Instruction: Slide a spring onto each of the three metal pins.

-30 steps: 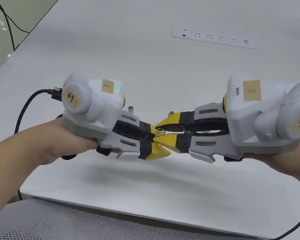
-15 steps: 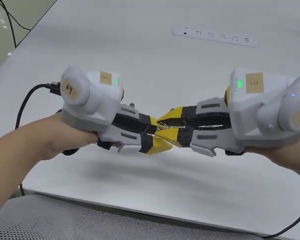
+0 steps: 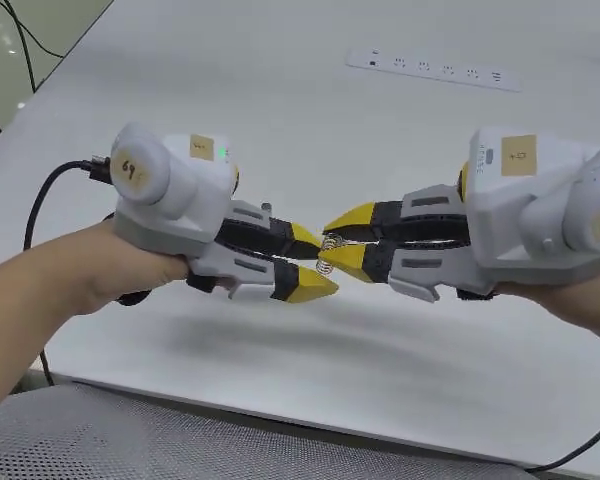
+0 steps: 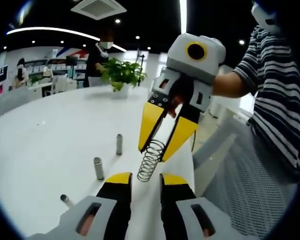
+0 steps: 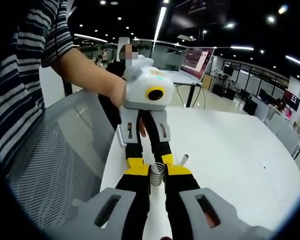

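Observation:
A small metal spring (image 3: 327,256) hangs in the air between the two grippers, which face each other tip to tip. My right gripper (image 3: 326,240) is shut on the spring (image 5: 157,175), pinching it between its yellow jaws. My left gripper (image 3: 320,264) stands open, its jaws on either side of the spring's free end (image 4: 151,160) without gripping it. Three short metal pins stand upright on the white table beyond: one pin (image 4: 119,144), a second pin (image 4: 98,168) and a third pin (image 4: 65,200). One pin (image 5: 184,160) shows just past the left gripper (image 5: 151,161).
A white power strip (image 3: 435,72) lies at the far side of the table. A black cable (image 3: 50,200) trails from the left gripper. A grey mesh chair (image 3: 130,440) sits at the table's near edge. A potted plant (image 4: 121,74) stands at the table's far end.
The grippers have drawn slightly apart. The left jaws, closed around the spring before, have opened, leaving the spring in the right gripper.

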